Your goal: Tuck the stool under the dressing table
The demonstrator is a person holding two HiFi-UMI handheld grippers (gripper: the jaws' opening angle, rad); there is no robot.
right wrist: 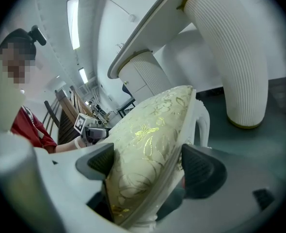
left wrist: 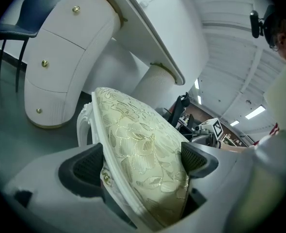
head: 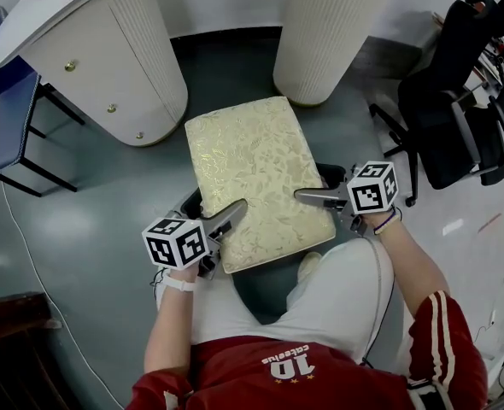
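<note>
The stool [head: 256, 178], a white frame with a gold floral cushion, stands on the grey floor just in front of the gap between the dressing table's two fluted white pedestals [head: 115, 67] [head: 329, 32]. My left gripper [head: 224, 220] clamps the stool's near left edge, one jaw on the cushion and the other hidden under the seat. My right gripper [head: 316, 197] clamps the near right edge the same way. In the left gripper view the seat [left wrist: 138, 140] fills the left gripper [left wrist: 142, 160], pads pressed on cushion and rim. The right gripper [right wrist: 150, 166] likewise holds the seat [right wrist: 148, 144].
A black office chair [head: 457, 101] stands at the right and a dark blue chair [head: 8, 118] at the left beside the drawer pedestal. A thin cable [head: 30, 254] runs over the floor at the left. The person's knee and shoe [head: 307, 267] are close behind the stool.
</note>
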